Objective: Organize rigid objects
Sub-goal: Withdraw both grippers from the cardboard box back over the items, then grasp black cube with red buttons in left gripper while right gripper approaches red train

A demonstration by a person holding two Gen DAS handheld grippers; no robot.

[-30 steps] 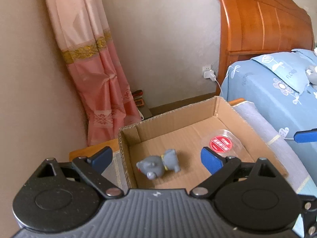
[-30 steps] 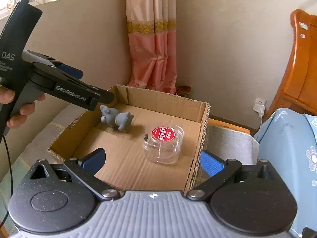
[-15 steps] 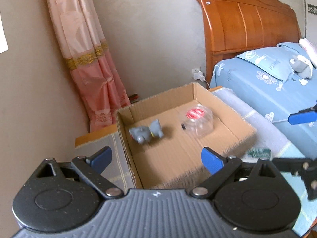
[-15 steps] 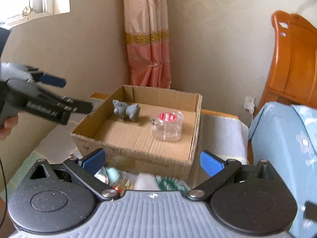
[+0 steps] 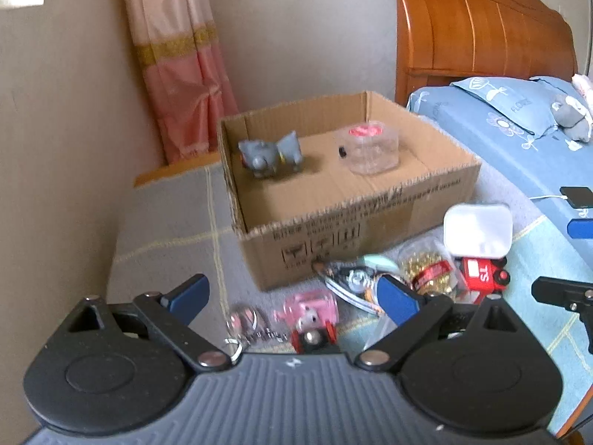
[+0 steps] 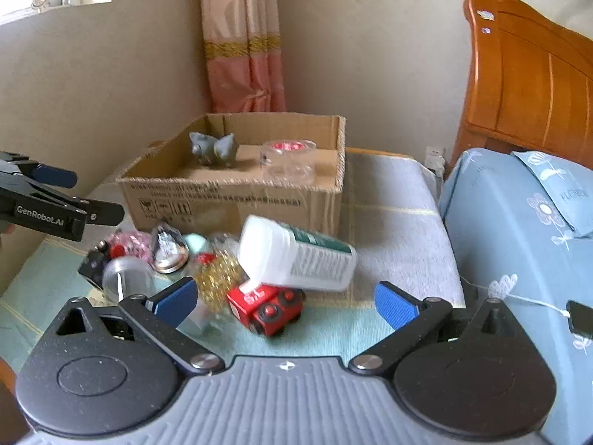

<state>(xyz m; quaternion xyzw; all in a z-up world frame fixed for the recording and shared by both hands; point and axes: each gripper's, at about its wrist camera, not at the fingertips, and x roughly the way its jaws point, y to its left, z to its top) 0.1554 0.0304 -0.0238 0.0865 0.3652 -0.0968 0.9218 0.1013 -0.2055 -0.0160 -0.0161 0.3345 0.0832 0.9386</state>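
Note:
An open cardboard box (image 5: 370, 237) (image 6: 237, 200) holds a grey elephant toy (image 5: 270, 154) (image 6: 215, 148) and a clear round tub with a red lid (image 5: 370, 146) (image 6: 291, 159). In front of the box lies a pile: a white bottle (image 6: 296, 256) (image 5: 478, 230), a red toy car (image 6: 268, 309) (image 5: 481, 272), gold beads (image 6: 218, 282), a pink toy (image 5: 311, 313). My left gripper (image 5: 292, 298) is open and empty above the pile's left part. My right gripper (image 6: 285, 306) is open and empty above the red car.
The things lie on a blanket-covered surface (image 6: 389, 204) beside a blue-sheeted bed (image 6: 519, 222) with a wooden headboard (image 5: 481, 37). A pink curtain (image 5: 178, 74) hangs in the wall corner behind the box. A phone on a cable (image 5: 576, 196) lies on the bed.
Both grippers have pulled back from over the box toward me, so the pile in front of the box has come into view. Both stay open and empty.

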